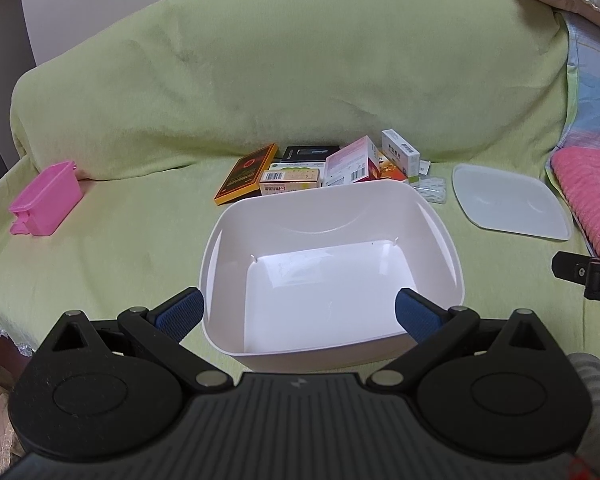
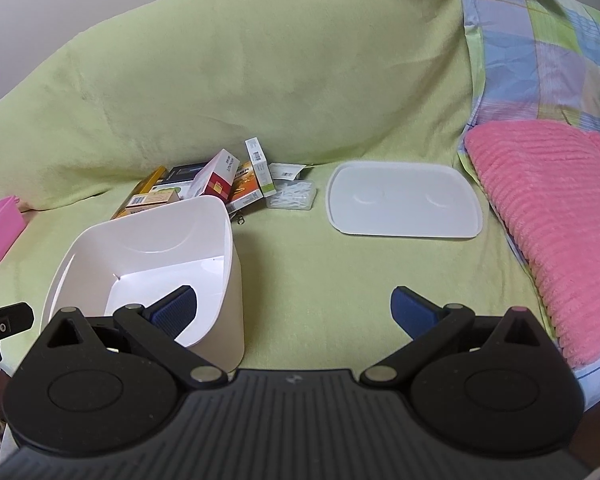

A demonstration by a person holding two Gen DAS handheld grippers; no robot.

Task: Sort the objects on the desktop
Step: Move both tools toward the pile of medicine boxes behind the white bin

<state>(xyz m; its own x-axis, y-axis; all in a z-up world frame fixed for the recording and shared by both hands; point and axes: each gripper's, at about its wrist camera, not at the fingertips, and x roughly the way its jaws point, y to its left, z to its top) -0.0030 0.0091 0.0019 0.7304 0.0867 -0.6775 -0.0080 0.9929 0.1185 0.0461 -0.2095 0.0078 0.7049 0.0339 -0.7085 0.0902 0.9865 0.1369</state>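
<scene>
The left tongs (image 1: 298, 312) are hanging spread wide and empty over the white bin (image 1: 440, 224), which is sitting on the green-covered sofa (image 1: 140, 240). The right tongs (image 2: 294, 310) are gaping empty too, with the jumbled boxes (image 2: 216, 180) lying at eleven o'clock and the white lid (image 2: 404, 204) at one o'clock

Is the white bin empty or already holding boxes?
Empty. The bin's bare white floor shows in both views; the boxes lie behind it on the blanket.
</scene>
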